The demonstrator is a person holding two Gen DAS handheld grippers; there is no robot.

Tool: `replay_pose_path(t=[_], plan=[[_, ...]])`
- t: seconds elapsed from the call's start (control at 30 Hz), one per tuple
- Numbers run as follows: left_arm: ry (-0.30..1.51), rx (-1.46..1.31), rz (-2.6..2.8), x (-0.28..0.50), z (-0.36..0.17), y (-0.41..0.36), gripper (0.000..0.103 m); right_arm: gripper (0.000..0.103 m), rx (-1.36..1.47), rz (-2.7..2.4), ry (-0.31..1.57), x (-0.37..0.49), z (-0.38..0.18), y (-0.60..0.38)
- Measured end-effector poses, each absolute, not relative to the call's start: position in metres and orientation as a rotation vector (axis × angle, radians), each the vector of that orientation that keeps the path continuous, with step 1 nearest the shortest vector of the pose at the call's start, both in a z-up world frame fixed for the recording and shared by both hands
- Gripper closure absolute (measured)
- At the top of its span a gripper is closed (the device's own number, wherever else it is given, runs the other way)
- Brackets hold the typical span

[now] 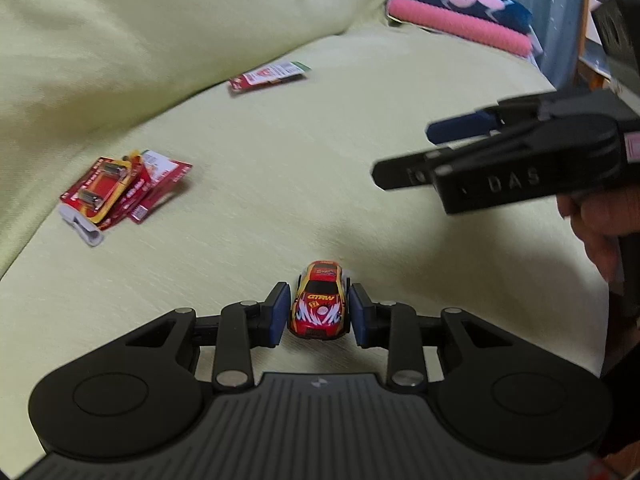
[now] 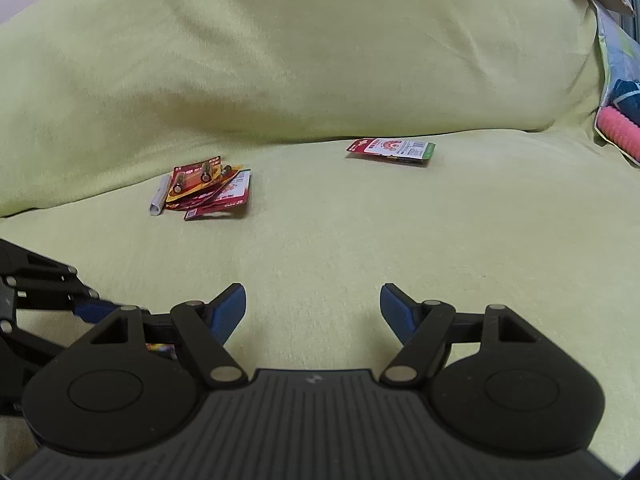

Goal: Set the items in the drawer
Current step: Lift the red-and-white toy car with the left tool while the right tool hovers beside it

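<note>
A small red and yellow toy car (image 1: 320, 304) rests on the pale green sofa seat (image 1: 360, 184). My left gripper (image 1: 320, 296) has its blue pads (image 1: 280, 312) against both sides of the car. A sliver of the car (image 2: 162, 348) also shows in the right wrist view, behind my left gripper (image 2: 80, 308). My right gripper (image 2: 313, 312) hovers open over bare seat with nothing between its fingers. In the left wrist view the right gripper (image 1: 404, 152) is up at the right, held by a hand (image 1: 592, 224). No drawer is in view.
A heap of red battery packs (image 1: 120, 188) (image 2: 208, 188) with a white clip-like piece (image 1: 80, 228) lies left on the seat. Another red pack (image 1: 270, 76) (image 2: 394, 150) lies near the back cushion (image 2: 280, 48). A pink roll (image 1: 460, 32) sits at the far right.
</note>
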State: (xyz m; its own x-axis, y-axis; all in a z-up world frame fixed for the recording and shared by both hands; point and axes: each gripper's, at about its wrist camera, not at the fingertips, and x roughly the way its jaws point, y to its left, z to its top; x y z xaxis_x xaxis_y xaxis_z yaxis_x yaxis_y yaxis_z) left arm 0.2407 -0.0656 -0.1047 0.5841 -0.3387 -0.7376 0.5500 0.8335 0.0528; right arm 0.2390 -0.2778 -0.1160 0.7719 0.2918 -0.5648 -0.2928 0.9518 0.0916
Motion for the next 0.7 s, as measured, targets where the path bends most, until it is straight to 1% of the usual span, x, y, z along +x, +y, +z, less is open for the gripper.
replay_pose_path(t=[0.2,0.33,0.47,0.7], plan=[[0.784,0.241,-0.489,0.247,-0.102,-0.050,0.066,0.032,-0.051,0.330,0.634,0.237,-0.120,-0.273],[0.777,0.190,-0.498,0.249,-0.099,-0.041,0.066,0.032,-0.067,0.417,0.680,0.235,-0.126,-0.263],[0.811,0.188,-0.509,0.252,-0.106,-0.036,0.066,0.032,-0.140,0.521,0.701,0.229,-0.132,-0.247],[0.790,0.049,-0.565,0.251,-0.100,-0.020,0.066,0.032,-0.190,0.610,0.717,0.221,-0.137,-0.233]])
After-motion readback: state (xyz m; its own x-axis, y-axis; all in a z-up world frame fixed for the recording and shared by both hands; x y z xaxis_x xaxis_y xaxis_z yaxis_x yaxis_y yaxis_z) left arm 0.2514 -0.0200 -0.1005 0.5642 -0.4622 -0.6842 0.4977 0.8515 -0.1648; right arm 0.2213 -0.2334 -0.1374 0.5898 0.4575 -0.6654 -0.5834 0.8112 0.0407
